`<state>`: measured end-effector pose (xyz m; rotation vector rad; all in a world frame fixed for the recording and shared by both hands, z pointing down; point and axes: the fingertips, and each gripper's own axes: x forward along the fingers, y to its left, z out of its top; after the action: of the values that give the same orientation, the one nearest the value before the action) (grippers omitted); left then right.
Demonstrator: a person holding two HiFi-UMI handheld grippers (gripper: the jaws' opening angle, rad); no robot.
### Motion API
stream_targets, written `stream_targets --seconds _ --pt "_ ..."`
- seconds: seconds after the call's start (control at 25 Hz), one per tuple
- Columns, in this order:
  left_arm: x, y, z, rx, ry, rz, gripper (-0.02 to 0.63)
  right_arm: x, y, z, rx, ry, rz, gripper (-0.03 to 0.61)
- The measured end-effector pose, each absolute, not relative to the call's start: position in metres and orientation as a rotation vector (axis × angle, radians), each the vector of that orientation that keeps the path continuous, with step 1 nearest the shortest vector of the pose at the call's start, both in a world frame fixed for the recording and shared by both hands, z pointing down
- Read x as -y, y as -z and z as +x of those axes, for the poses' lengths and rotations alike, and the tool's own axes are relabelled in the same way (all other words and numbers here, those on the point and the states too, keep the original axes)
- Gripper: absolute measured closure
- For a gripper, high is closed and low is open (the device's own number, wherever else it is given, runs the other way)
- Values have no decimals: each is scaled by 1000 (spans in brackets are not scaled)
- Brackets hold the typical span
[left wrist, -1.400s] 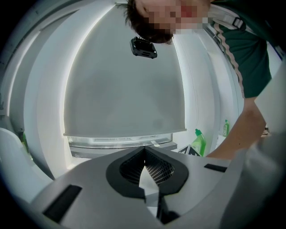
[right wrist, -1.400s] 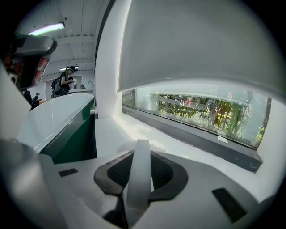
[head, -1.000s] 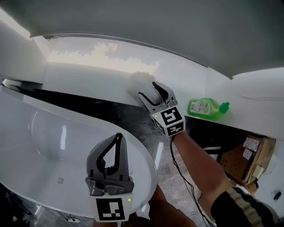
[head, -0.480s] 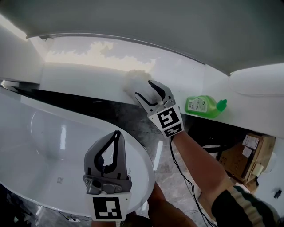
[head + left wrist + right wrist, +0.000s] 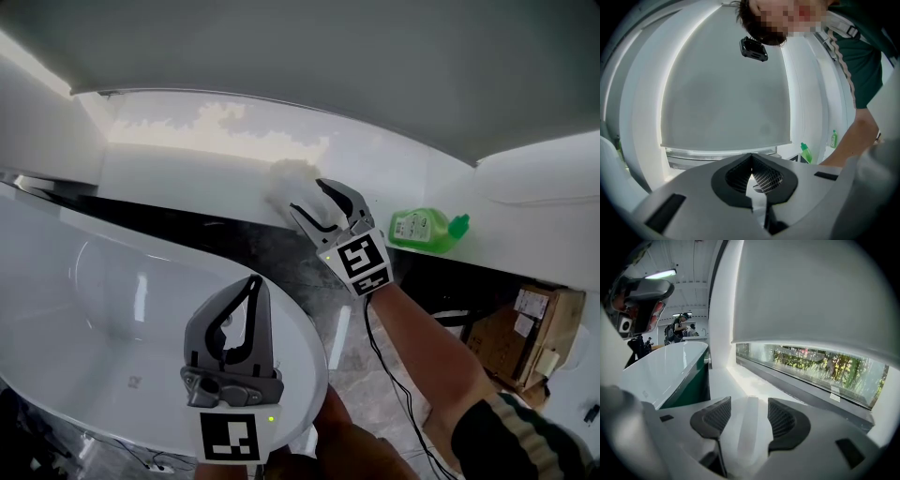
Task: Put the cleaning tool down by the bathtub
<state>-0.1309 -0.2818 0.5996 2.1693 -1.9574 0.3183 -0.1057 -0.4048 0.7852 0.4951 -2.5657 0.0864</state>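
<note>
Just beyond the bathtub (image 5: 314,352), the white cleaning tool (image 5: 292,176) is flanked, ungripped, by the right gripper's (image 5: 307,195) spread jaws. Above the bathtub rim, the left gripper's (image 5: 251,286) jaws are pressed together.

The ledge (image 5: 187,178) is running behind the bathtub (image 5: 94,309). The cleaning tool (image 5: 289,178) is lying on it, just behind the bathtub's right end. The bottle (image 5: 424,230) is standing on the ledge farther right of the bathtub, and the box (image 5: 525,333) is sitting lower, beyond that.

Glossy white bathtub (image 5: 112,291), fluffy cleaning tool (image 5: 289,178) (cloth-like), translucent green plastic bottle (image 5: 427,230).
</note>
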Motion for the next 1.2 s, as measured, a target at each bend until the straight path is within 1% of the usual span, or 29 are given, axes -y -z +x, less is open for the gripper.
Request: stream_targets --seconds 0.52,0.76,0.92,1.2 --pt "278 -565 -128 1982 -279 2120 606 386 -730 -97 2617 -65 447 328" --pt "276 -539 -118 1968 -304 2128 606 373 -678 -84 2674 -91 429 334" --pt "275 -514 -100 1940 -343 2177 606 360 -635 -76 2729 -56 414 365" --pt "284 -452 -81 1953 -341 2231 606 347 -566 -64 2771 -65 413 366"
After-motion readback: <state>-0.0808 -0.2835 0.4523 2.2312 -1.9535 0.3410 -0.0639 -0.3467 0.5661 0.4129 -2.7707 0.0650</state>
